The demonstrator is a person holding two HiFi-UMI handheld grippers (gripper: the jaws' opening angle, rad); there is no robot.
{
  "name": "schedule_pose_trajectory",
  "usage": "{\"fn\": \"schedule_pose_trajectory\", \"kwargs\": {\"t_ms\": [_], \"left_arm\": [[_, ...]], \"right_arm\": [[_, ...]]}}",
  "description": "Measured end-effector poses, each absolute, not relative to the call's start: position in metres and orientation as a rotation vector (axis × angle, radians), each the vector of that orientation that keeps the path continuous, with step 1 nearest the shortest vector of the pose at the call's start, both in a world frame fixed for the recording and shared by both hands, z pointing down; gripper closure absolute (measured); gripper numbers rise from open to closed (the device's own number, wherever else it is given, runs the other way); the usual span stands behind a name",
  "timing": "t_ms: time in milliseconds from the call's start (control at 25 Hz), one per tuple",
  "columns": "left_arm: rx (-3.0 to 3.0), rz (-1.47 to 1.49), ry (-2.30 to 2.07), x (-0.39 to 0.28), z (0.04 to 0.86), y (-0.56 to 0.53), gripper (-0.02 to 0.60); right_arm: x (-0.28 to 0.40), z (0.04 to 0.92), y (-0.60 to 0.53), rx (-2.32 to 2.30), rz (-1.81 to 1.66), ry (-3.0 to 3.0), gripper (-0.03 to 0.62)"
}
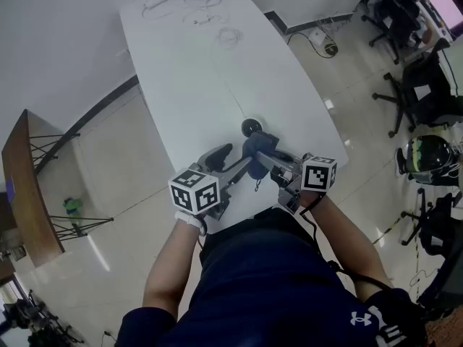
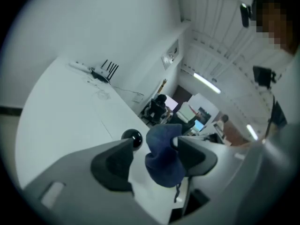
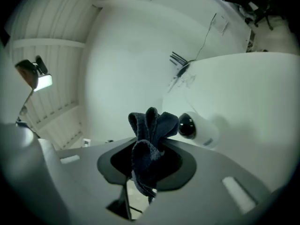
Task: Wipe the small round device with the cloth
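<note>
The small round device [image 1: 250, 128] stands on the white table [image 1: 188, 71] just ahead of both grippers. In the right gripper view it shows a white body with a glossy black dome [image 3: 188, 126]. My right gripper [image 1: 265, 153] is shut on a bunched dark blue cloth [image 3: 149, 146], held a little short of the device. In the head view the cloth [image 1: 258, 150] hangs just this side of the device. My left gripper [image 1: 225, 157] is beside it on the left, jaws open. In the left gripper view the cloth [image 2: 164, 159] hangs between those open jaws, with the device [image 2: 132, 138] beyond.
A router with antennas [image 2: 106, 71] and loose cables [image 1: 210, 13] lie at the table's far end. Office chairs [image 1: 416, 85] stand on the floor at the right, and a wooden shelf [image 1: 29, 186] is at the left. The table's near edge is under my grippers.
</note>
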State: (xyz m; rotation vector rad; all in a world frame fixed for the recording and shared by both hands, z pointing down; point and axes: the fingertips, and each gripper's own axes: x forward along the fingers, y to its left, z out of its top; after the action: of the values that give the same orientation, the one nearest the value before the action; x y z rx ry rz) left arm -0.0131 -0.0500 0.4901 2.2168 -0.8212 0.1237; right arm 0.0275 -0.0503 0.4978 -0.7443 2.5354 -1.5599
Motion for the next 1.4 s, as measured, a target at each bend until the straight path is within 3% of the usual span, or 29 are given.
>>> {"fn": "schedule_pose_trajectory", "kwargs": {"t_ms": [80,280,400,520,640,800,1000,1120,1400], "left_arm": [[2.176,-0.014,-0.680,-0.013,0.477,-0.047,0.249],[2.178,-0.198,-0.246,-0.004,0.442,-0.029,0.285],[2.198,-0.219,-0.143,-0.004,0.427,-0.019,0.428],[2.213,-0.244,-0.192,-0.009,0.435,-0.021,0.489],[2.243,-0.186,-0.375,-0.027,0.448,-0.038,0.492],[2.330,0.006,-0.697,-0.049,0.468,-0.074,0.492],[2.321,-0.005,-0.741,-0.035,0.465,-0.107,0.491],[2.244,0.034,-0.705,-0.020,0.485,-0.122,0.491],[2.001,0.063,-0.649,-0.020,0.549,-0.151,0.491]], "right_arm": [[0.019,0.477,-0.043,-0.584,-1.535,2.551,0.493],[0.001,0.447,-0.028,-0.263,-1.480,2.567,0.492],[-0.002,0.444,-0.026,-0.230,-1.475,2.580,0.493],[0.001,0.448,-0.029,-0.307,-1.443,2.616,0.469],[0.023,0.471,-0.055,-0.659,-1.360,2.682,0.399],[0.066,0.517,-0.105,-1.273,-1.152,2.866,0.414],[0.043,0.546,-0.127,-1.236,-1.171,3.017,0.399],[0.035,0.551,-0.124,-1.209,-1.173,3.050,0.470],[0.039,0.553,-0.123,-1.218,-1.215,3.000,0.476]]}}
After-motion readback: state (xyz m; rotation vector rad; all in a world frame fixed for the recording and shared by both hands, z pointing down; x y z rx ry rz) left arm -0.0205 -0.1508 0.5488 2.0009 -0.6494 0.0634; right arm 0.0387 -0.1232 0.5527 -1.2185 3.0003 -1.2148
